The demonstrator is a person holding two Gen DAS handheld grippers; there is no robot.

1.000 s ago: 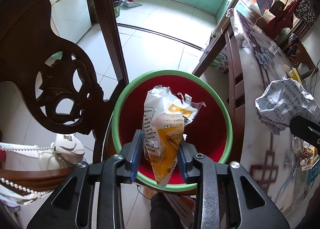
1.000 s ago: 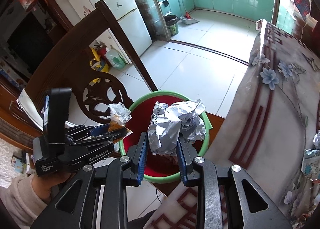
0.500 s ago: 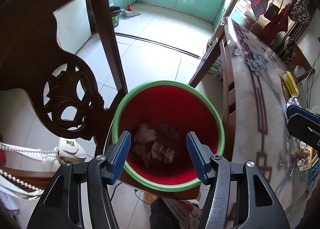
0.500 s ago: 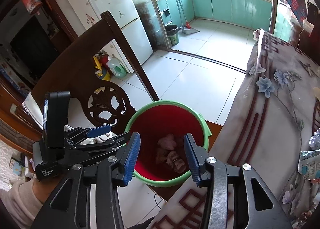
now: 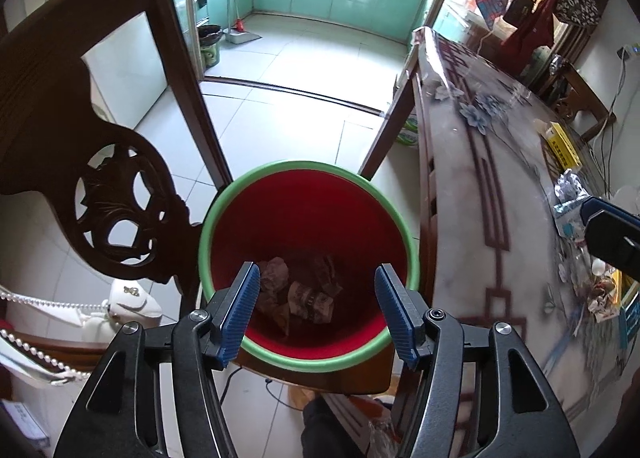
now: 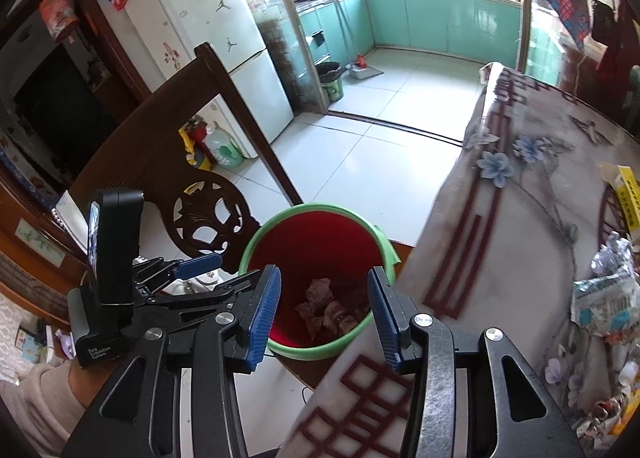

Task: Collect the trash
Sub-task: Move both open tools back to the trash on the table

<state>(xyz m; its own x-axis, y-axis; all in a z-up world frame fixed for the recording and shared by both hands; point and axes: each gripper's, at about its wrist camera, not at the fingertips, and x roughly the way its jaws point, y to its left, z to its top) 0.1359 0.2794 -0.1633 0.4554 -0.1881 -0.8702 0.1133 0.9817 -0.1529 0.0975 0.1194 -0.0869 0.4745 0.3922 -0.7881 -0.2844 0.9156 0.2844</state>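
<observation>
Partly hidden, crumpled trash, bin shadowed

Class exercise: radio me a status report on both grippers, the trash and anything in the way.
Left gripper open, empty, jaws just opened. Right gripper open, empty. Dropped wrappers lie in the red bin. More trash waits on the table; nothing in the way.

A second earlier the left gripper pinched a yellow-and-white wrapper above the bin, and the right gripper pinched a crumpled silver ball above it. Both sets of jaws had just been opening and stood apart with nothing between them. The wrapper and ball had dropped and lay among the trash at the bin's bottom. Both grippers had risen above the bin.
</observation>
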